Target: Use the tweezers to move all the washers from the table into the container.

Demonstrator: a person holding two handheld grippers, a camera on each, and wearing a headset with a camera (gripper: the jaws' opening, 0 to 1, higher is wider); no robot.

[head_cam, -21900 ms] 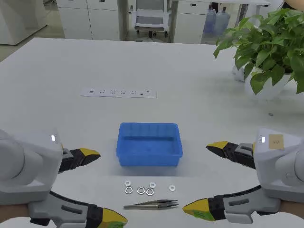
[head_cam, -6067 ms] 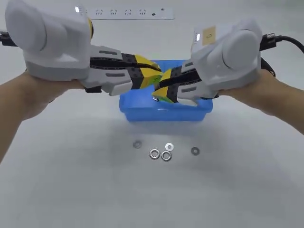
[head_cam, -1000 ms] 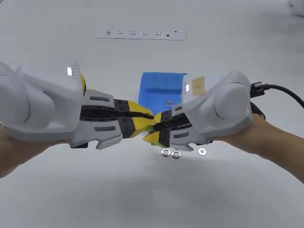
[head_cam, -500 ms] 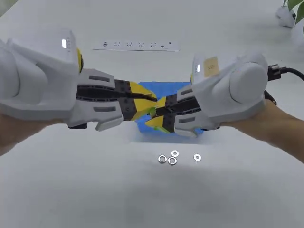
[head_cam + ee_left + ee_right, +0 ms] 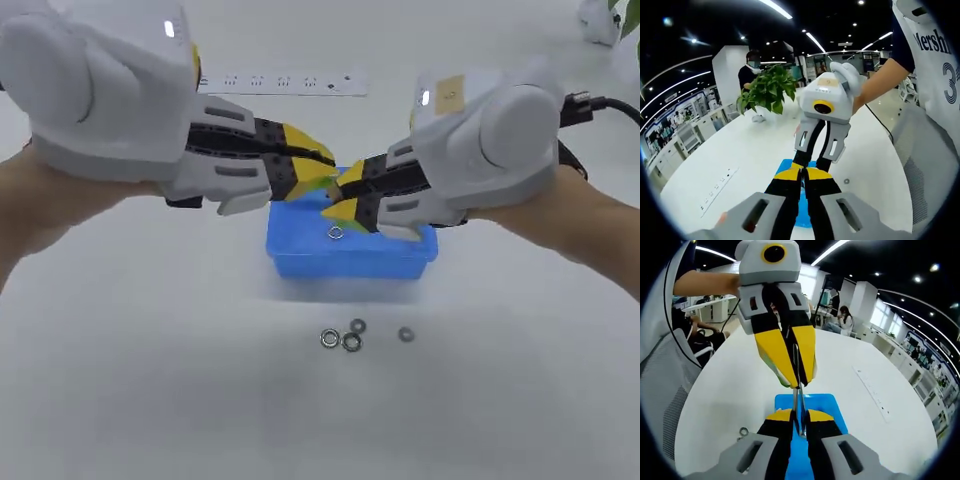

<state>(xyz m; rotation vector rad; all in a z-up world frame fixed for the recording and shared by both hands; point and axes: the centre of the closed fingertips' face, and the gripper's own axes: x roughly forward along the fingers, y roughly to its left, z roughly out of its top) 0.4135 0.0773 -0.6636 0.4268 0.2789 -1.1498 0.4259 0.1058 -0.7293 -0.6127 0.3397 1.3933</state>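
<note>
Fingers (image 5: 305,142) on the left gripper (image 5: 318,165) were pinched nearly shut. Going by the right gripper view, they had the far end of the tweezers (image 5: 797,397) between them. The right gripper (image 5: 345,193) was clamped on the near end the same way, so both had hold of the one tool, meeting tip to tip over the blue container (image 5: 350,262).

The tweezers' long axis ran straight from one gripper into the other, roughly left-right across the tabletop (image 5: 150,390). Couldn't tell which end was the pointy one.

One washer (image 5: 335,233) showed against the blue just under the right gripper. Couldn't tell if it was lying inside or hanging off the tweezers. Four loose washers (image 5: 351,343) sat on the tabletop in front of the container, three bunched together and one off to the right.

My take: the tweezers are thin springy steel, light and slick, so they'd probably twist if grabbed near an end. Squeezing the flat arms around the middle looked safest. The washers are tiny, flat and skittery, best nipped by the rim.
</note>
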